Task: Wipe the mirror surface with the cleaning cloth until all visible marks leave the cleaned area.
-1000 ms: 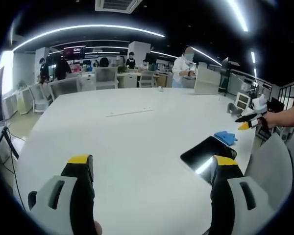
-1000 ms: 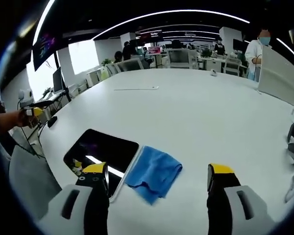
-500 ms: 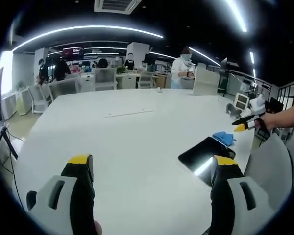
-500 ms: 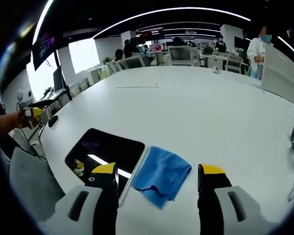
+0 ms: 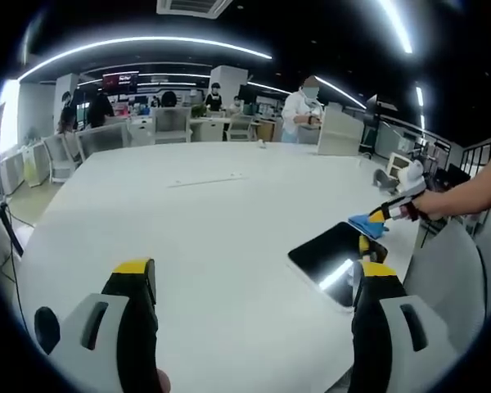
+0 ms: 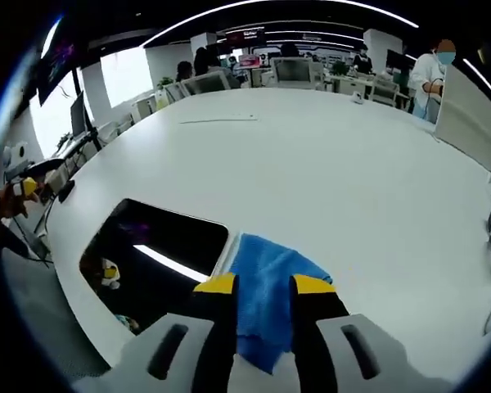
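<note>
Table: large, white, rounded, occupying most of both views. Mirror: dark rectangular slab lying flat near the table's near edge; in the right gripper view its long axis runs from near left to far right, a bright strip of ceiling light reflected across it, its right edge just beside the cloth. In the left gripper view the mirror lies to the right, near the table's rim, long axis slanting away toward the far right. Cloth: blue, rumpled, flat on the table just right of the mirror, its longer side running near to far; whether it overlaps the mirror's edge cannot be told. Right gripper: yellow-tipped jaws drawn close together, with the cloth between them and the tips over its near half; in the left gripper view the right gripper is held in a person's hand, tip down at the cloth. Left gripper: jaws wide apart, nothing between them, over bare table. Background: office desks, chairs and several people beyond the far edge.
</note>
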